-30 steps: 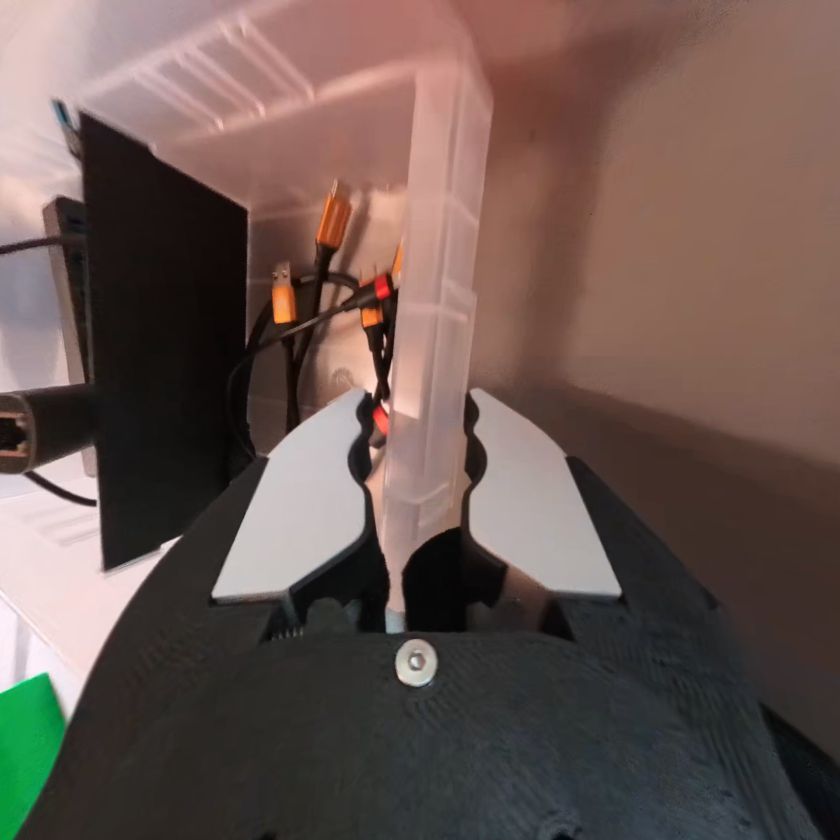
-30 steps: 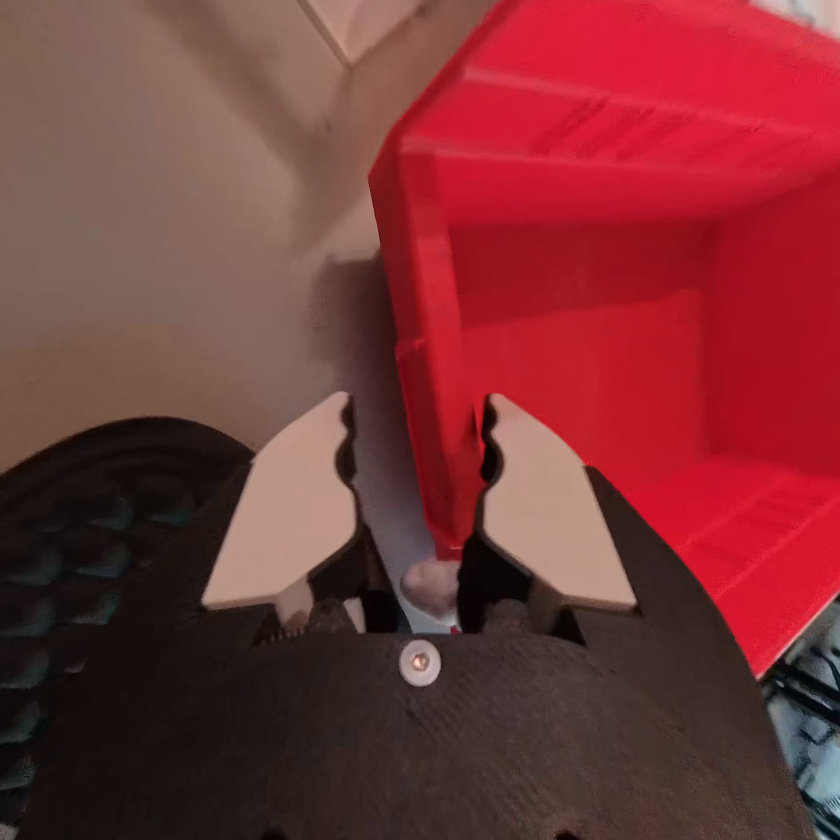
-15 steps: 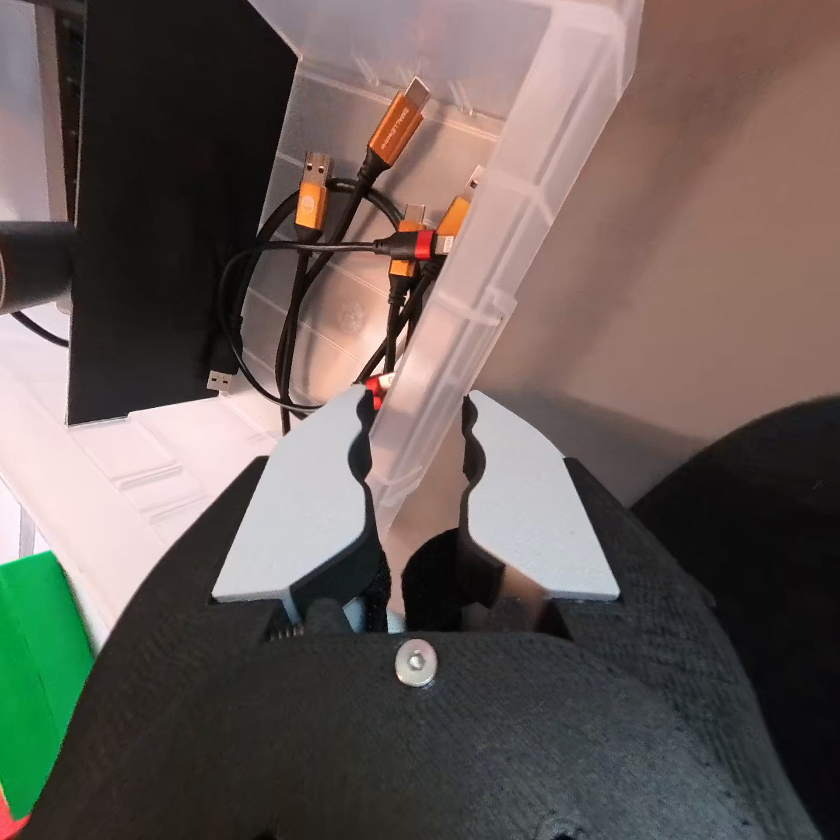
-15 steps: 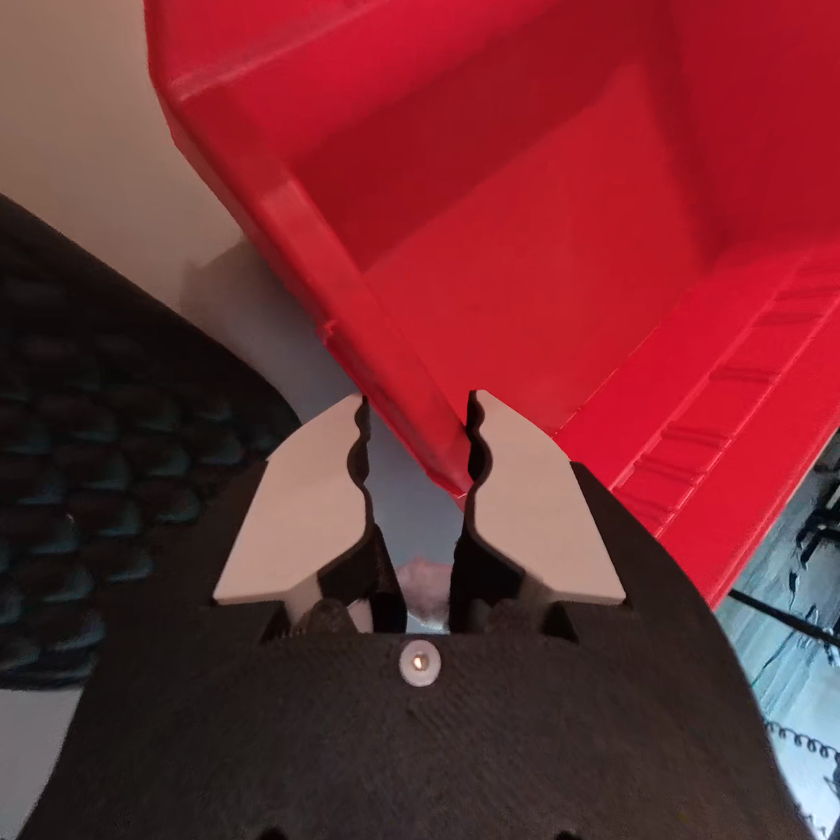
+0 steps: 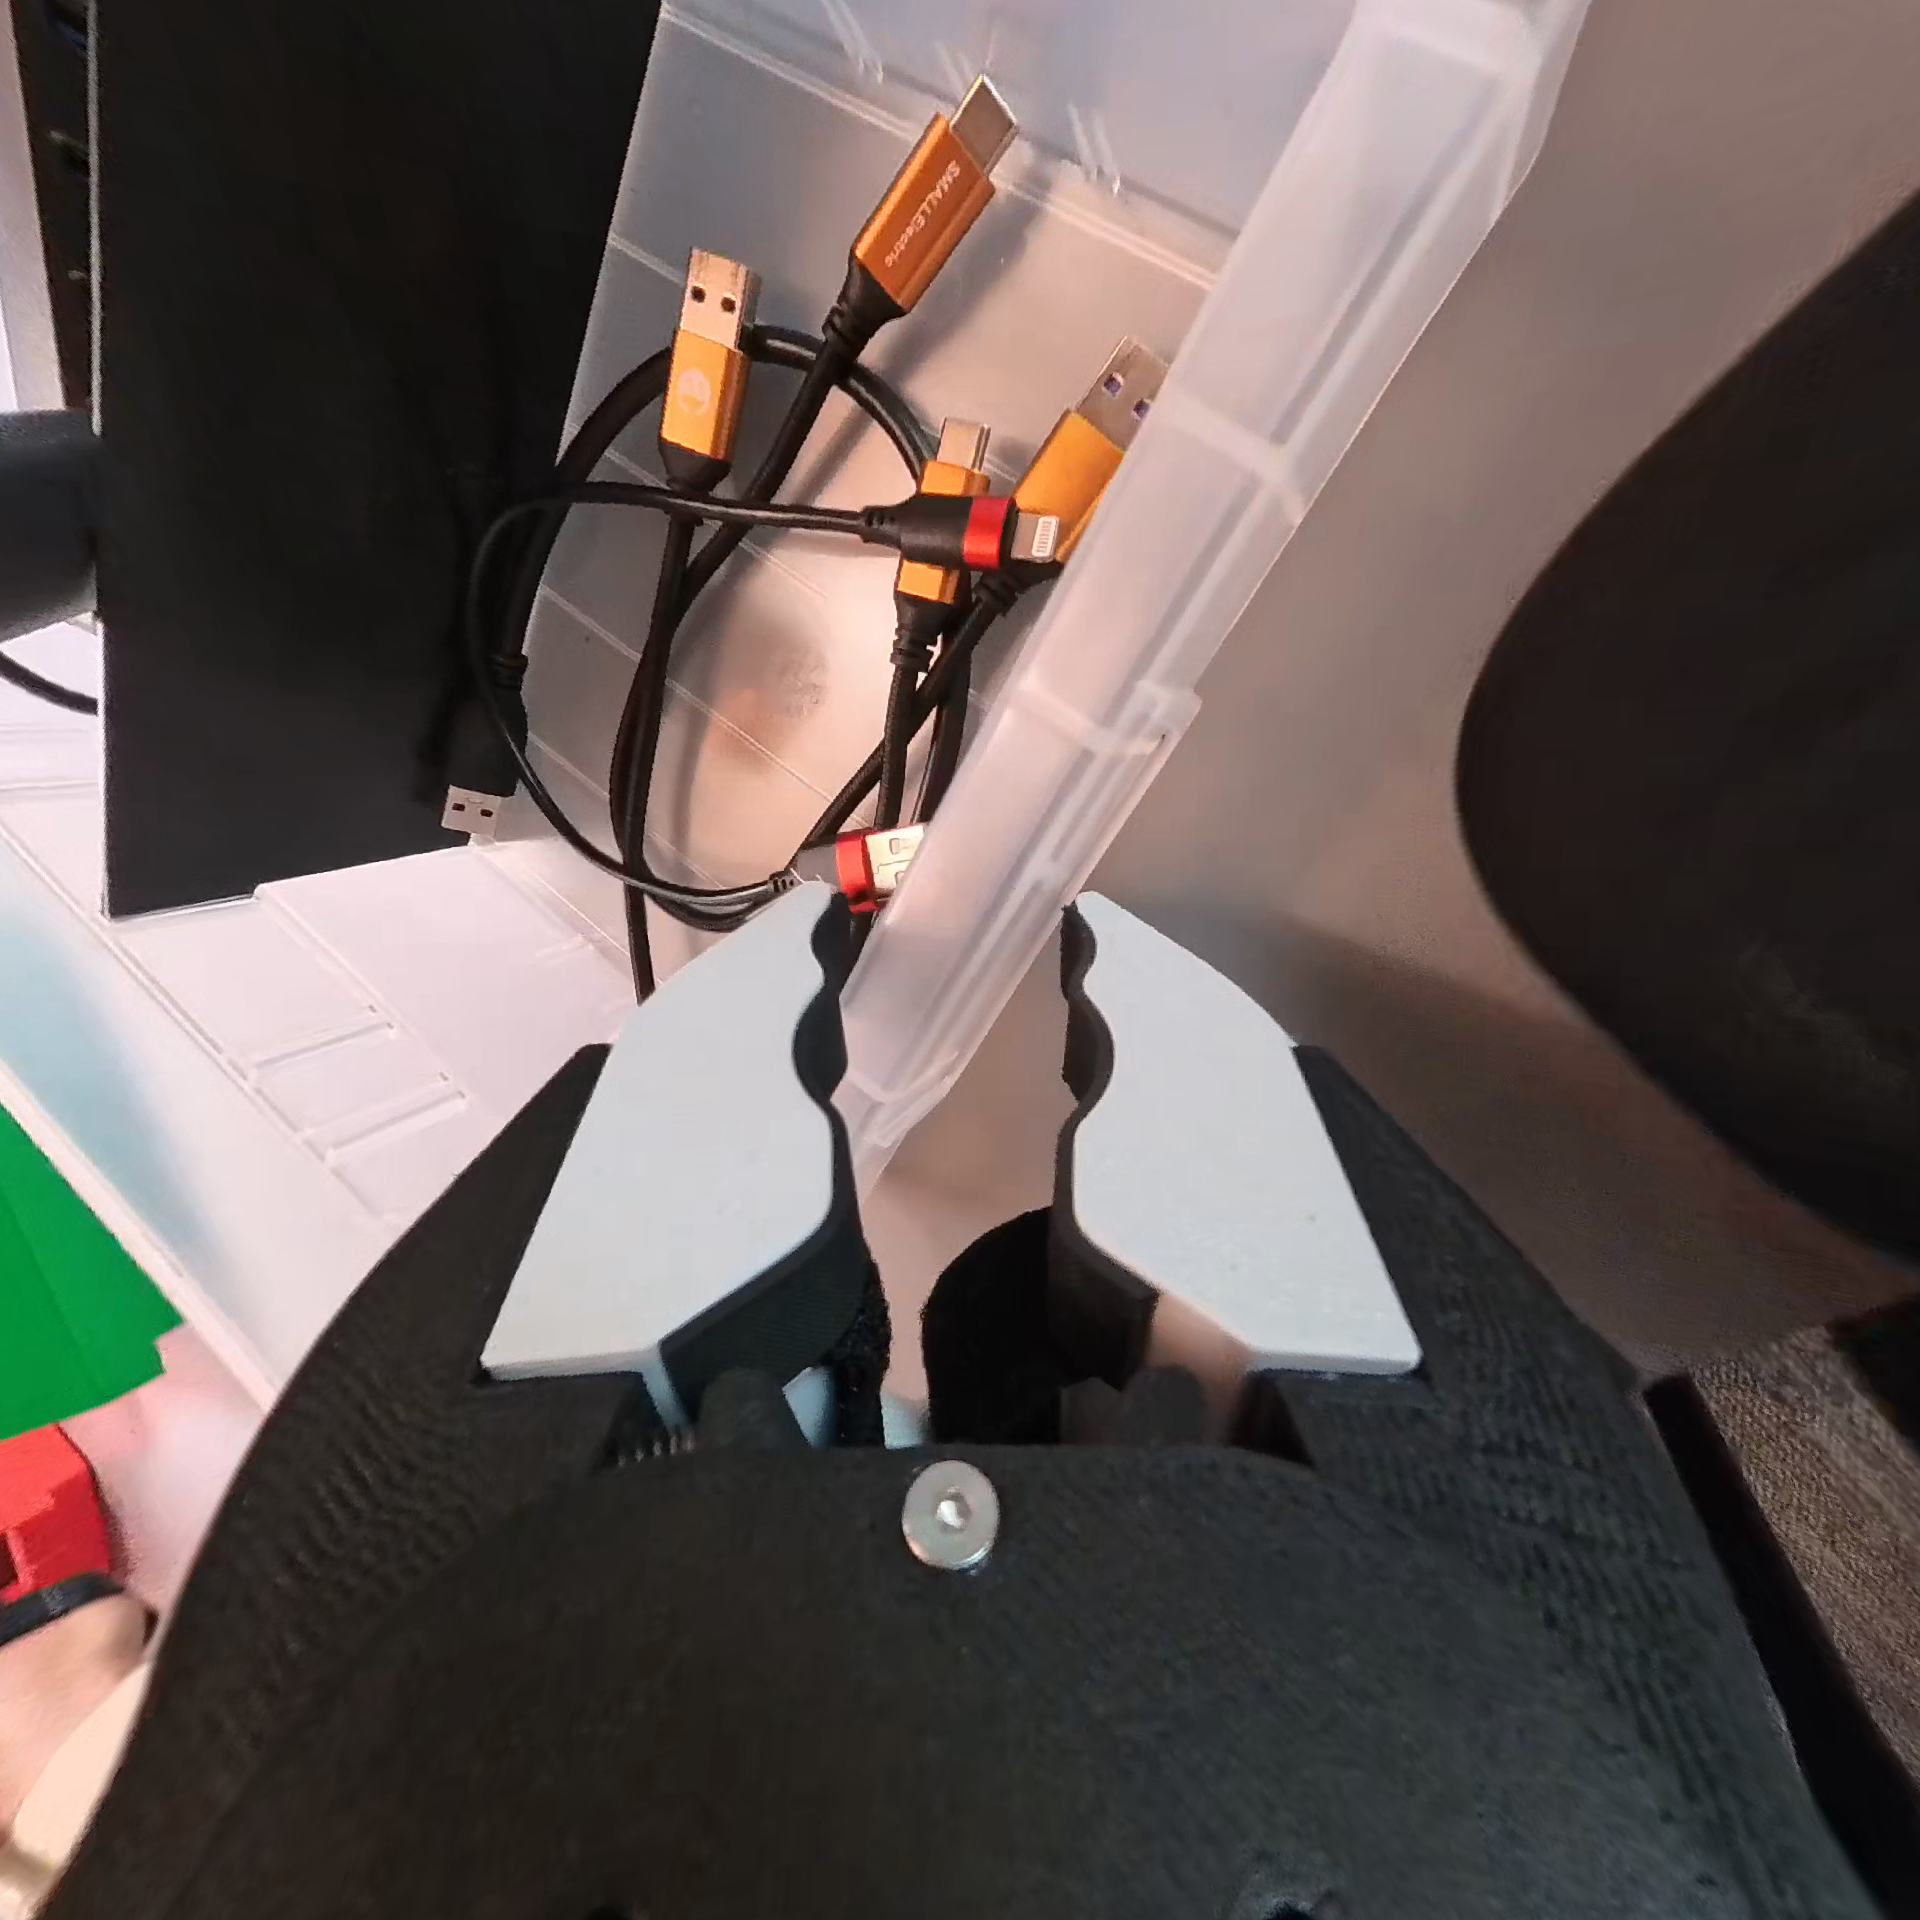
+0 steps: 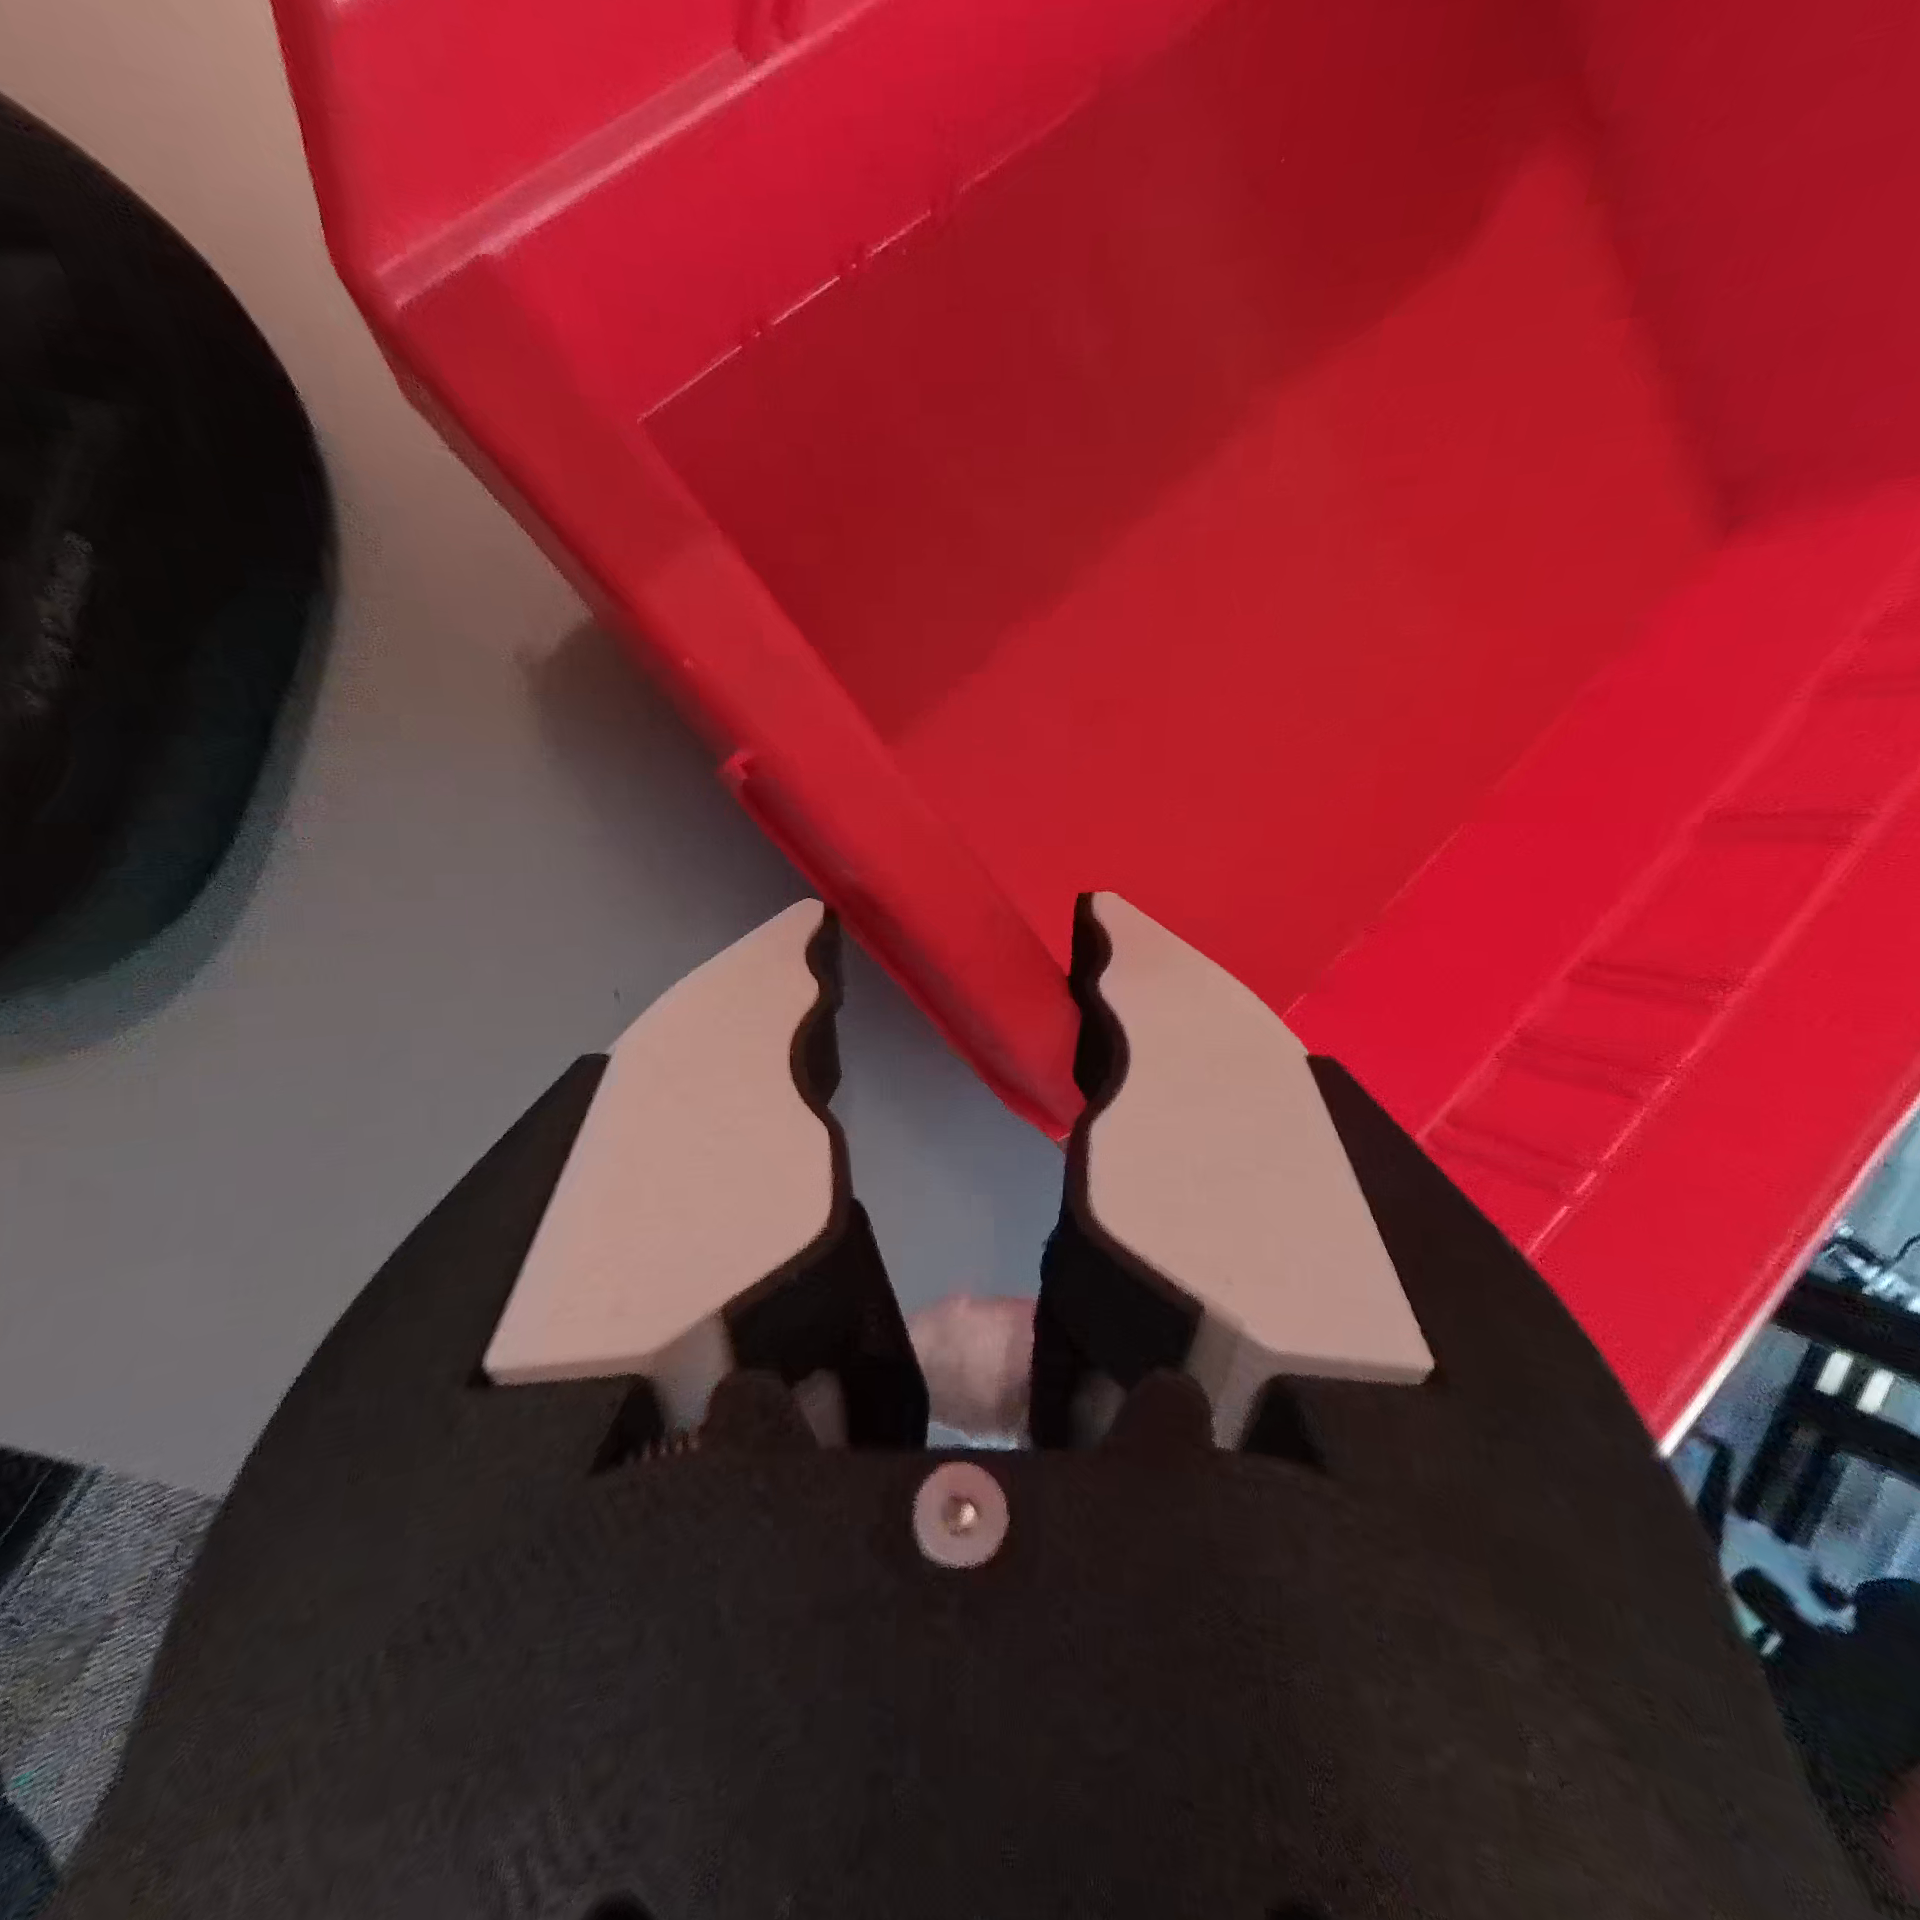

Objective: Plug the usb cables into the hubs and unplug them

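Your left wrist camera looks forward along its fingers, close on the clear bin (image 5: 1226, 582) wall, cables toward 11 o'clock. Your right wrist camera faces the red bin (image 6: 1299, 540) rim just as closely. I can't tell any shared part.

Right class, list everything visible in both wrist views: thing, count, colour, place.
clear bin: one, translucent, tilted, left view
usb cables: several, black cords, four orange plugs, two red-collared, inside clear bin
black panel: one, left of the cables
green sheet: one, lower left
red bin: one, nothing seen inside, right view
dark rounded object: black, right edge
left gripper: black, pale fingers, on clear bin's wall
right gripper: same colours, on red bin's wall
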A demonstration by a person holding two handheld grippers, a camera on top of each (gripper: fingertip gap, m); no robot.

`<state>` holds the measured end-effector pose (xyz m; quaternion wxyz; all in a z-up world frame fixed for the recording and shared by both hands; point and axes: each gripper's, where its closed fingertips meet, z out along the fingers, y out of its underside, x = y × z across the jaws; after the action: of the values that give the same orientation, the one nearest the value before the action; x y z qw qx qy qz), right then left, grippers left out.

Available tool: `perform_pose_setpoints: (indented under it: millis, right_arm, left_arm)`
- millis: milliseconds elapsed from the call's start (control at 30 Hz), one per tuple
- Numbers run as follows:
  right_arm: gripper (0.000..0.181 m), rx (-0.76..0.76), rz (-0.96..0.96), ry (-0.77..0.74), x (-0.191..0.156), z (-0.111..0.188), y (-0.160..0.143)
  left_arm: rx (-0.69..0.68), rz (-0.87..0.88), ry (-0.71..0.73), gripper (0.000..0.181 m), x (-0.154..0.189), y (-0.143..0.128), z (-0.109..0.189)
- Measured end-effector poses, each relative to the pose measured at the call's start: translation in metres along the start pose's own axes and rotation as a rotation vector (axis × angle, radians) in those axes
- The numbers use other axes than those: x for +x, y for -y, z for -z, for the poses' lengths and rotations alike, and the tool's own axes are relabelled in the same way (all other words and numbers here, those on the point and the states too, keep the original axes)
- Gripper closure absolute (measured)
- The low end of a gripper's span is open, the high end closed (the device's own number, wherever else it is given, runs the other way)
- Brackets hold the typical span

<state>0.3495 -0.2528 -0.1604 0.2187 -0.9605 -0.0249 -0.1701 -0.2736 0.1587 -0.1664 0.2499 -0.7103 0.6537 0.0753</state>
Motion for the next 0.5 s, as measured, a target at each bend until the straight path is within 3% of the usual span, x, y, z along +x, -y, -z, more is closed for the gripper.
perform_pose_setpoints:
  millis: [133,300,367,500]
  right_arm:
    - [0.138,0.003,-0.075,-0.01,0.007,0.008,-0.022]
    - [0.134,0.068,-0.179,0.072,0.0,0.018,-0.024]
    - [0.13,0.195,-0.188,0.116,-0.005,0.033,-0.009]
    - [0.119,0.609,-0.132,0.087,-0.002,0.09,0.04]
  left_arm:
    - [-0.006,0.019,-0.003,0.143,-0.003,-0.032,0.008]
    - [0.023,0.068,-0.009,0.14,0.0,-0.053,0.018]
    - [0.102,0.107,-0.022,0.14,0.001,-0.048,0.025]
    - [0.443,0.196,-0.035,0.14,-0.011,-0.004,0.071]
